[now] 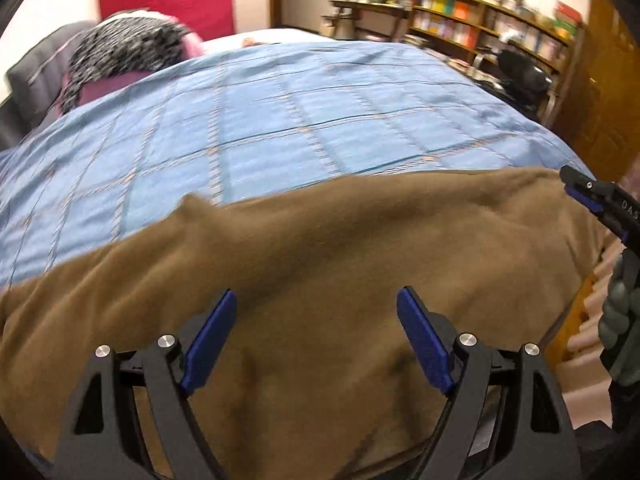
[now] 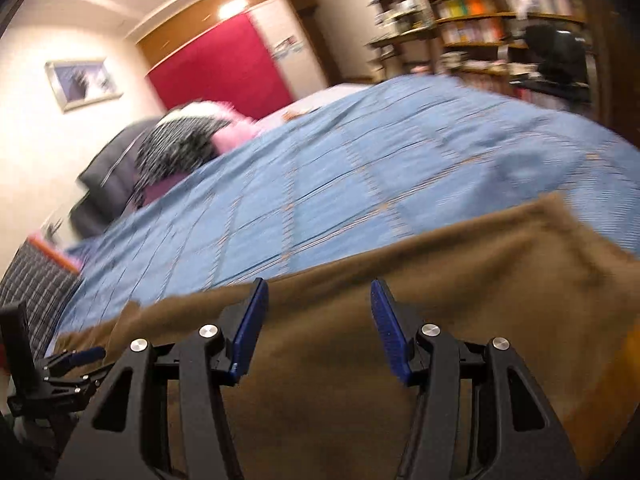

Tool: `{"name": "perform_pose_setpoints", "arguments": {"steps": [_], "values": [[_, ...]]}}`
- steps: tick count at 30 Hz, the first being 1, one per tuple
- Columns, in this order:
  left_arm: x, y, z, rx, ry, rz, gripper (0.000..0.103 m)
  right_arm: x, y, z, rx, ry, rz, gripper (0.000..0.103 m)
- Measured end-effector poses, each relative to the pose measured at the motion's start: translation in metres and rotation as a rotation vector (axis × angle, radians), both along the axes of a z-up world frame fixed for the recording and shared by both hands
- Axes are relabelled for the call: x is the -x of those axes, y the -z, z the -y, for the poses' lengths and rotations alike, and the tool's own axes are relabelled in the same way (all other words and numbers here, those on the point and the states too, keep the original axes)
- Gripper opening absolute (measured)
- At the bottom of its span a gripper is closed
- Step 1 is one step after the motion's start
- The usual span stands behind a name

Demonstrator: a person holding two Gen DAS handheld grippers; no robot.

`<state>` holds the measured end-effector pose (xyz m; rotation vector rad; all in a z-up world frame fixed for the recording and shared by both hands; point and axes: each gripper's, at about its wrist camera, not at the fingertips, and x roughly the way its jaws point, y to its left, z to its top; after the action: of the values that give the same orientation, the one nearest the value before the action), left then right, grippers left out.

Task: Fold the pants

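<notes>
Brown pants (image 1: 320,240) lie spread flat across the near part of a bed, over a blue checked bedspread (image 1: 260,120). My left gripper (image 1: 317,292) hovers over the pants, its blue-padded jaws open with only cloth below them. One finger (image 1: 582,190) of the right gripper shows at the right edge, over the pants' far corner. In the right wrist view the pants (image 2: 400,280) fill the lower part, and my right gripper (image 2: 318,281) stands open above them, holding nothing. The left gripper's fingers (image 2: 86,354) show low on the left, near the pants' edge.
A pile of clothes (image 1: 128,48), black-and-white and pink, sits at the bed's far left beside a dark garment (image 1: 36,76). Bookshelves (image 1: 480,20) and a black chair (image 1: 524,76) stand beyond the bed on the right. A gloved hand (image 1: 620,320) holds the right gripper.
</notes>
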<state>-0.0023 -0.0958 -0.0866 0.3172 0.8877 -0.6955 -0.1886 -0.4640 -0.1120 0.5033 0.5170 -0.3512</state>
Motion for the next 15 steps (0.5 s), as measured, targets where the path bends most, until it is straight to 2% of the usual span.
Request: {"name": "perform_pose_setpoints", "arguments": {"steps": [5,9,15], "values": [[0.014,0.004,0.045,-0.016,0.11,0.011,0.081,0.052,-0.003,0.032,0.072,0.206,-0.02,0.06],[0.025,0.008,0.074,-0.04,0.18,0.019,0.081,0.085,0.007,0.064,0.054,0.334,-0.045,0.068],[0.036,0.012,0.105,-0.056,0.239,0.018,0.081,0.102,0.028,0.096,0.036,0.406,-0.074,0.068]]}}
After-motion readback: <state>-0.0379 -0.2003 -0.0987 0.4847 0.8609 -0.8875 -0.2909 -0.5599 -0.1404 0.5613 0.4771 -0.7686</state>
